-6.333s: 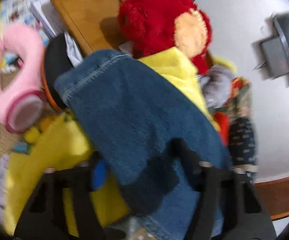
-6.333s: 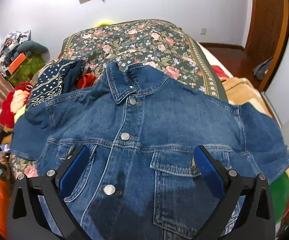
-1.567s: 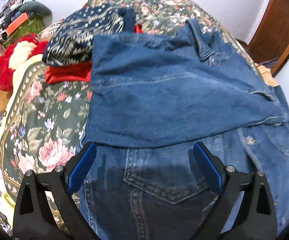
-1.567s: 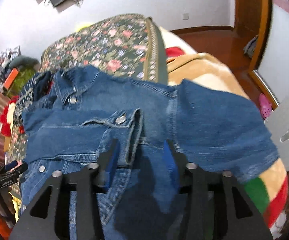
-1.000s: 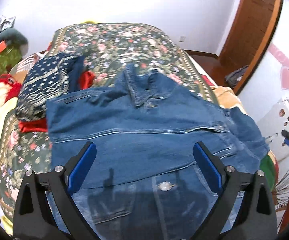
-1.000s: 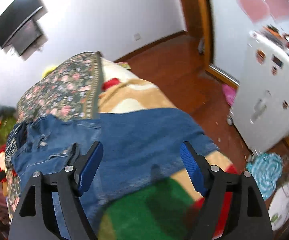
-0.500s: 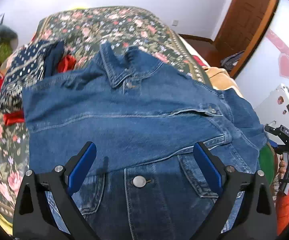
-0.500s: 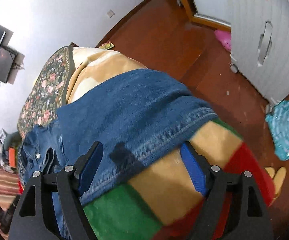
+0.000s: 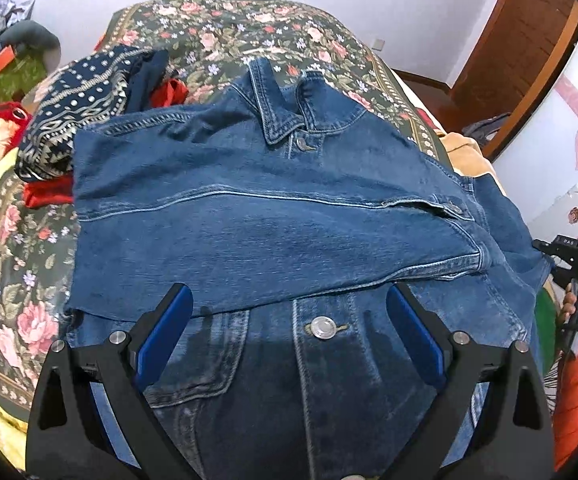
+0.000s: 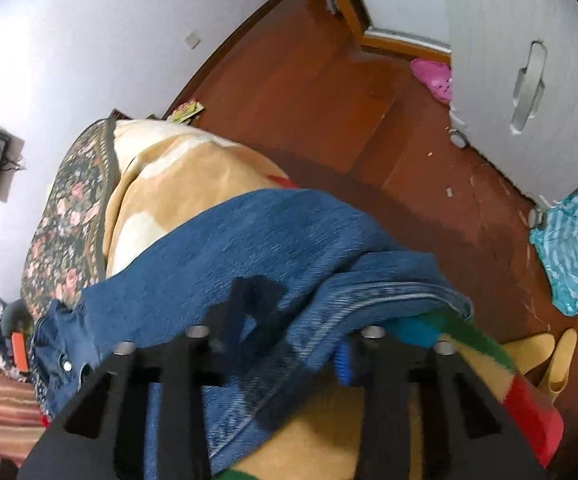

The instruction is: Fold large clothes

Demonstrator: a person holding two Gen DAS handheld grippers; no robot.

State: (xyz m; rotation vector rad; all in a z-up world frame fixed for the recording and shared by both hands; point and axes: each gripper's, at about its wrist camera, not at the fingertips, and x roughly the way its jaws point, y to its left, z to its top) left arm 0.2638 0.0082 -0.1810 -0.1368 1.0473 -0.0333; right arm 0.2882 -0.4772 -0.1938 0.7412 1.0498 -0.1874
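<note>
In the left wrist view, the denim jacket (image 9: 273, 216) lies front-up on the floral bed (image 9: 217, 36), collar toward 12 o'clock and hem toward 6 o'clock. One sleeve (image 9: 249, 236) is folded flat across the chest, so its long axis runs from 9 to 3 o'clock, square to the button line. The left gripper (image 9: 287, 336) hangs over the lower front with its jaws spread wide and nothing between them; the sleeve's lower edge sits just above its tips. At 3 o'clock the right gripper (image 9: 569, 252) shows at the jacket's far side, and a folded patterned cloth (image 9: 85, 100) lies at 10 o'clock, touching the jacket's shoulder. In the right wrist view, the other sleeve (image 10: 273, 248) drapes over the bed's edge on a tan blanket (image 10: 181, 176), running from 8 toward 3 o'clock with its cuff (image 10: 405, 296) just ahead of the right gripper (image 10: 281, 344). Its jaws look drawn in around bunched denim, though blur makes the grip uncertain. The right gripper is the nearer one, and the sleeve would most likely travel back toward 9 o'clock.
</note>
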